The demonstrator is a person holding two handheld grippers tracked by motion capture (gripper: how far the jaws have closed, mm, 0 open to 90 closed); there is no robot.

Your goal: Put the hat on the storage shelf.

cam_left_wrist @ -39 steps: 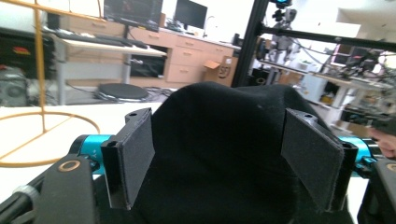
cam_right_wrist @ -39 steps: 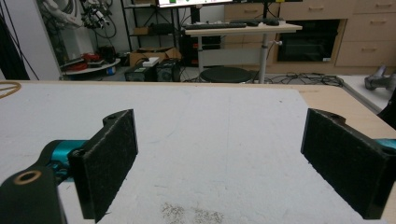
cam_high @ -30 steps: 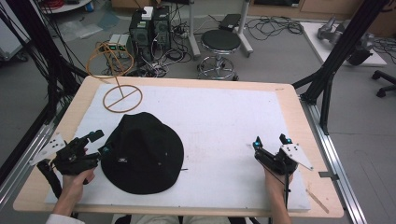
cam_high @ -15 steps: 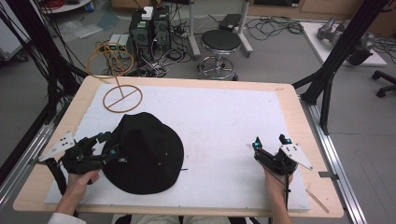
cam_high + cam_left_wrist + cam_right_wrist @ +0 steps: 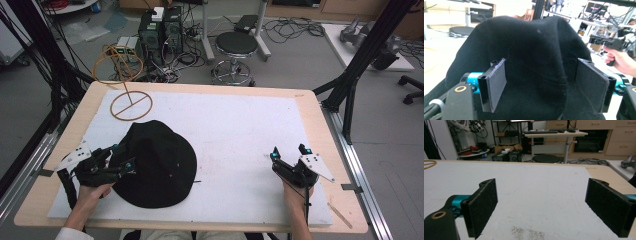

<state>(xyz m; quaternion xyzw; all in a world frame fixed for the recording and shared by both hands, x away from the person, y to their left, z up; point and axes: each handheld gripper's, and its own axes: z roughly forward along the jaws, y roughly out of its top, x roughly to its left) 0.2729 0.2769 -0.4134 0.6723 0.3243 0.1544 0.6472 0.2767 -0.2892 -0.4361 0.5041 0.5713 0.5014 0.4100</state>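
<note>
White mat (image 5: pixel 235 130) covers the table (image 5: pixel 310 107). We note the black hat (image 5: pixel 155 165) at its left-front, a wire stand (image 5: pixel 127 95) behind it. Left tongs (image 5: pixel 120 157) spread wide around the hat's edge, not clamped. Right tongs (image 5: pixel 290 152) agape over bare mat, well apart.

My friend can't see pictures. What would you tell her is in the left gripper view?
A big black hat bulges up between the left gripper's two open black jaws, its brim lying in the gap between them. Far off on the right, a person's hand holds the other gripper, with a cluttered room behind.
</note>
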